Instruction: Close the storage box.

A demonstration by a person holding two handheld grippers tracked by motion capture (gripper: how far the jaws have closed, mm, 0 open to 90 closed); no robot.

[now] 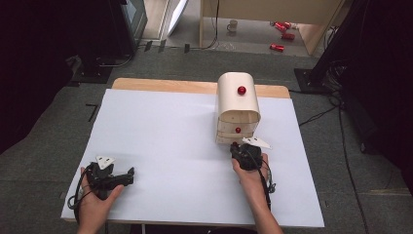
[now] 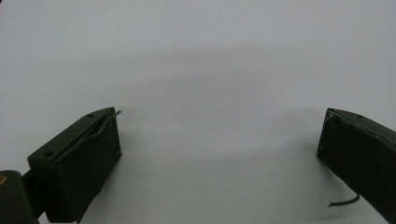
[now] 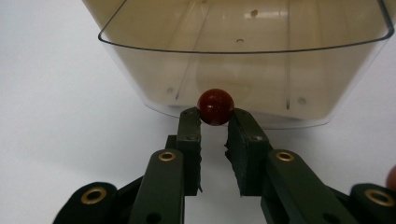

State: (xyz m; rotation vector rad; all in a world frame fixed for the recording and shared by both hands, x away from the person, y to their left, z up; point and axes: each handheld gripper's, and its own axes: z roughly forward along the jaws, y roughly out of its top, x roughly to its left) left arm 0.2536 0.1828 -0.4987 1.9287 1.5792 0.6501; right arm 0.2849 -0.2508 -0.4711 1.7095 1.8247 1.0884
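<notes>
A small cream drawer cabinet (image 1: 237, 105) stands on the white table (image 1: 165, 136), right of centre, with red knobs (image 1: 241, 89) on its fronts. Just in front of its base, my right gripper (image 1: 238, 146) points at the cabinet. In the right gripper view its jaws (image 3: 215, 116) are shut on the red knob (image 3: 215, 106) of a translucent drawer (image 3: 243, 70), and the drawer's open top rim is visible. A hand rests my left gripper (image 1: 127, 176) on the table at the front left. It (image 2: 219, 135) stands open over bare table with nothing between the fingers.
The table's wooden back edge (image 1: 160, 85) lies behind the cabinet. On the floor beyond are a mug (image 1: 233, 25) and red cans (image 1: 281, 28). Dark equipment stands at both sides, and cables (image 1: 341, 126) run along the floor at the right.
</notes>
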